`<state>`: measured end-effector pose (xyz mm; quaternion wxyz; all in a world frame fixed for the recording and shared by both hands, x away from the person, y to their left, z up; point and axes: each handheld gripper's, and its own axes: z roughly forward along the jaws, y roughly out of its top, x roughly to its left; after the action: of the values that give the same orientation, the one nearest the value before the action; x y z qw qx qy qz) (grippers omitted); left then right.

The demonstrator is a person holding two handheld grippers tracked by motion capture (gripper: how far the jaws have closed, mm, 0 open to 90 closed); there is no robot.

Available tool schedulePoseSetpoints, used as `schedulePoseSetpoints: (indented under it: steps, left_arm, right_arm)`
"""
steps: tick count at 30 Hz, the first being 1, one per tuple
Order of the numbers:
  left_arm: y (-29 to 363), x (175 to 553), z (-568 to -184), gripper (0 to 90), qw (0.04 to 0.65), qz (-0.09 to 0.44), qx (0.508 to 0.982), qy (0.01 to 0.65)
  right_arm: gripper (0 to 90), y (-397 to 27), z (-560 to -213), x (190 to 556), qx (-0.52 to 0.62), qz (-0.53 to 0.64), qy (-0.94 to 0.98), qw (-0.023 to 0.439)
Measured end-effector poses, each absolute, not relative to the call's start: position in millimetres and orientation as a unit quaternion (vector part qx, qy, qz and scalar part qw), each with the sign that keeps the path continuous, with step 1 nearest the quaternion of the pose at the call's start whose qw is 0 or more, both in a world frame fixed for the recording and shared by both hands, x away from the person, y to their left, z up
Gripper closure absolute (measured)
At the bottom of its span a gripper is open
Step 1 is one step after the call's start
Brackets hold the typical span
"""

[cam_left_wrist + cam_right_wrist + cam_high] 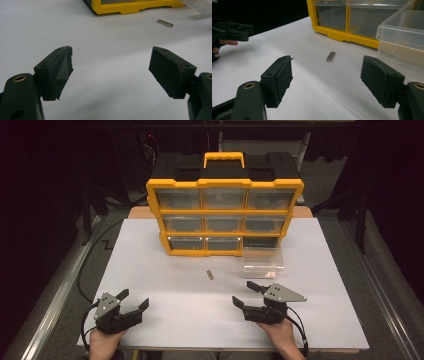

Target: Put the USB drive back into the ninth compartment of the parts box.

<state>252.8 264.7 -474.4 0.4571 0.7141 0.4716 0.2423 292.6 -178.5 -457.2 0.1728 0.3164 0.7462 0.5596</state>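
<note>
In the high view a white tabletop (165, 285) carries a yellow-framed drawer organizer (225, 215) at its far edge, and a clear plastic drawer (263, 261) stands pulled out on the board just in front of the organizer's lower right slot. A small metal bar (210, 275) lies flat on the tabletop near the middle, a little in front of the organizer and just left of the clear drawer. The left gripper (133, 300) rests near the near left corner, held by a hand (105, 340) at the near edge, its jaws spread with nothing between them; the bar lies well ahead of it and off to its right. The right gripper (246, 293) sits toward the near edge right of centre, jaws likewise spread and empty, with the bar near it, ahead and slightly to the left of its tips. In the left gripper view the left gripper (111, 62) shows both black jaws wide apart over bare white board, and the metal bar (165, 23) lies far off at the upper right, close to the organizer's yellow base (135, 7). In the right gripper view the right gripper (327, 72) has its jaws open, and the metal bar (331, 56) lies ahead, between the lines of the two jaws, apart from both, with the clear drawer (402, 32) at the right and the organizer (342, 22) behind.
</note>
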Motion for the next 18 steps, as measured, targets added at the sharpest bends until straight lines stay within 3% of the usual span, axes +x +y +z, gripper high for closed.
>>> schedulePoseSetpoints:
  steps: [18]
  left_arm:
    - [264.7, 252.7, -474.3, 20.0, 0.458, 0.242, 0.714, 0.471]
  right_arm:
    - [26.2, -148.9, -456.6, 304.7, 0.303, 0.547, 0.762, 0.168]
